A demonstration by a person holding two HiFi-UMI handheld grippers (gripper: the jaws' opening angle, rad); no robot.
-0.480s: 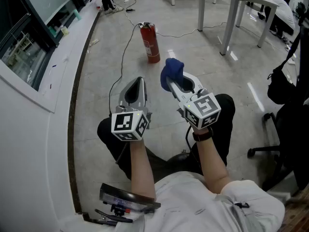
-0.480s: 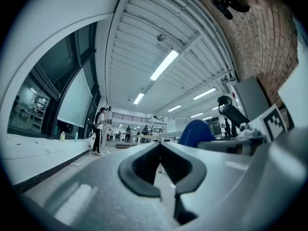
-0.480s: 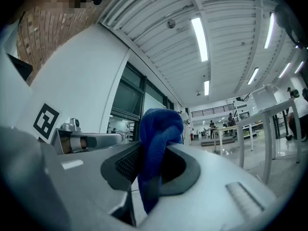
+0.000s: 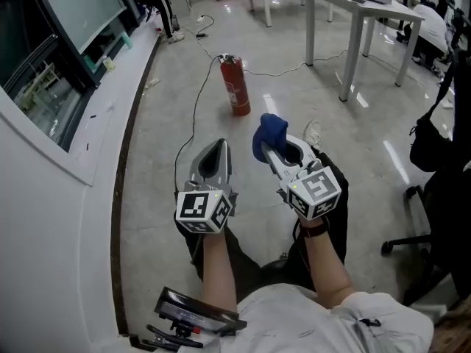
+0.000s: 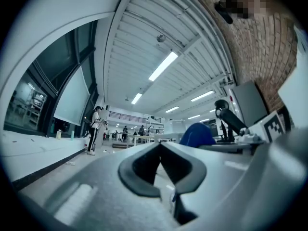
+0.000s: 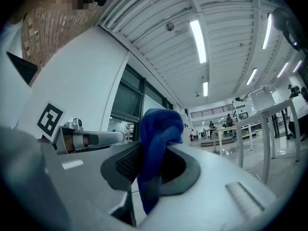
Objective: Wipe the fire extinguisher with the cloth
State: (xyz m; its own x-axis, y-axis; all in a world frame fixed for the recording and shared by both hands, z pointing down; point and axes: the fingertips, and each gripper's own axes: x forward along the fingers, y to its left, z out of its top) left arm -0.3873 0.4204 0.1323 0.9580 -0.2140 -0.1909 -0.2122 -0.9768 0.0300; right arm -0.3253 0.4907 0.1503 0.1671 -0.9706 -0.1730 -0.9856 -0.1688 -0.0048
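Right claw (image 4: 272, 149): clamped on a bunched deep-blue woven cloth (image 4: 269, 132), with a fold pinched between the dark pads and the loose end hanging below.
Left claw (image 5: 160, 147): closed tip to tip, holding nothing, raised just beside the right one.
Task's thing: red cylindrical fire extinguisher (image 4: 235, 87) with a black head, upright on the glossy grey floor (image 4: 309, 109), ahead of both claws and well apart from them.
Contact: none yet between cloth and extinguisher.
Step in hand: by the look of it, the approach, cloth at the ready; wiping not yet begun.
Next move: probably calls for carrying the right claw forward and down until the cloth touches the red body, then stroking along its side. May also need the left claw to steady the top, since a free-standing cylinder could tip or slide under pressure.
Containers: only the extinguisher's own sealed cylinder; contents not visible.
Nearby: thin black cable (image 4: 195, 101) lying on the floor just left of the extinguisher; worth keeping clear of.
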